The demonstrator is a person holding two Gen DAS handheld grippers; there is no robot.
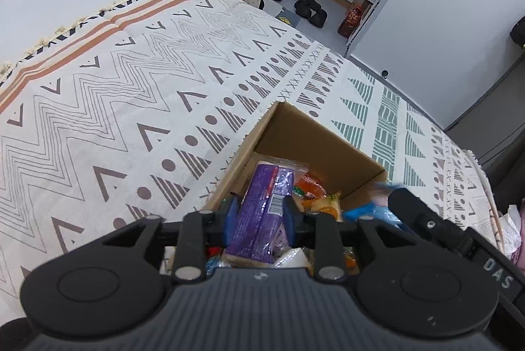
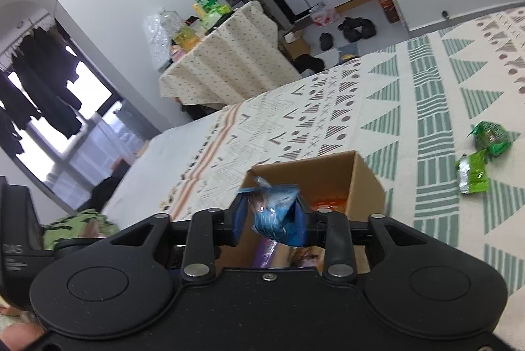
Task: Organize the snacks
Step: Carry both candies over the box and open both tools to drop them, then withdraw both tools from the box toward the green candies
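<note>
Purple packet between left claw fingers.

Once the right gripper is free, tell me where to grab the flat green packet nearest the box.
Grip the flat green packet across its narrow width near the middle, coming from above. It lies flat on the patterned blanket, apart from the cardboard box, so only its thin side edges offer purchase; pinching a crimped end seam may work too.

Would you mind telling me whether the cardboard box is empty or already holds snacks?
It holds snacks: the open cardboard box shows orange packets inside, under the purple packet in the left gripper.
</note>
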